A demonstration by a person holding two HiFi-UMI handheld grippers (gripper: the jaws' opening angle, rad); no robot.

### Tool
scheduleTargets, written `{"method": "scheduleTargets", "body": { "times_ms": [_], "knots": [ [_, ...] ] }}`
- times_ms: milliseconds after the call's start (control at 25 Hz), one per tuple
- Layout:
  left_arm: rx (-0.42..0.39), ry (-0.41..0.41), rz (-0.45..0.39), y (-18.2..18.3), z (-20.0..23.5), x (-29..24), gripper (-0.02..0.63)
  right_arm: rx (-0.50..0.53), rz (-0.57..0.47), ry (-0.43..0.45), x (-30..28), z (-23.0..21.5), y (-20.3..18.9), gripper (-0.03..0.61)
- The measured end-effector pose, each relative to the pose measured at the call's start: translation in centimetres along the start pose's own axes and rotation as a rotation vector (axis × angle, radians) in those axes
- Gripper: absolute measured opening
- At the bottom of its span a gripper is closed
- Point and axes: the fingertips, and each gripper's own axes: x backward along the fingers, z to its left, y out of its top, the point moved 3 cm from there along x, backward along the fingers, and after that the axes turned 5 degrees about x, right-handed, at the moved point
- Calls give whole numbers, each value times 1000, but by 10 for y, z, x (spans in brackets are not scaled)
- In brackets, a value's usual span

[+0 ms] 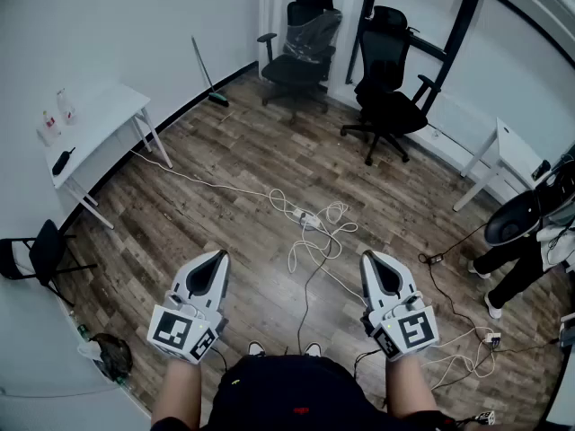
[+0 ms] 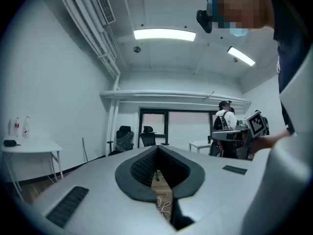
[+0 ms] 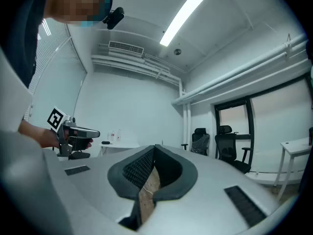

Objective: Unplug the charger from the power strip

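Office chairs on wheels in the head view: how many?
2. The plastic-wrapped office chair stands by the far wall; the second office chair is just right of it. More may sit outside the frame.

The left hand-held gripper [image 1: 218,255] and right hand-held gripper [image 1: 370,257] are white-grey shells with black pads and square-marker cubes.

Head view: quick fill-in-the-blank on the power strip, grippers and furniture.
1. The power strip lies on the wooden ____ among white cables.
2. The left gripper and right gripper are both empty and ____.
3. The black office chairs at the far wall number ____.
4. The white table holding bottles stands on the person's ____ side.
Missing: floor; shut; two; left.
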Motion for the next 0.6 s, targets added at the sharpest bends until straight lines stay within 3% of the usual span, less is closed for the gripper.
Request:
{"method": "scheduleTargets", "body": {
  "times_ms": [400, 600],
  "knots": [
    [-7, -13, 12, -5, -7, -2, 20, 10, 20, 0, 3, 0, -7, 21],
    [-11, -11, 11, -3, -10, -2, 20, -53, -27, 22, 4, -3, -3, 21]
  ]
}}
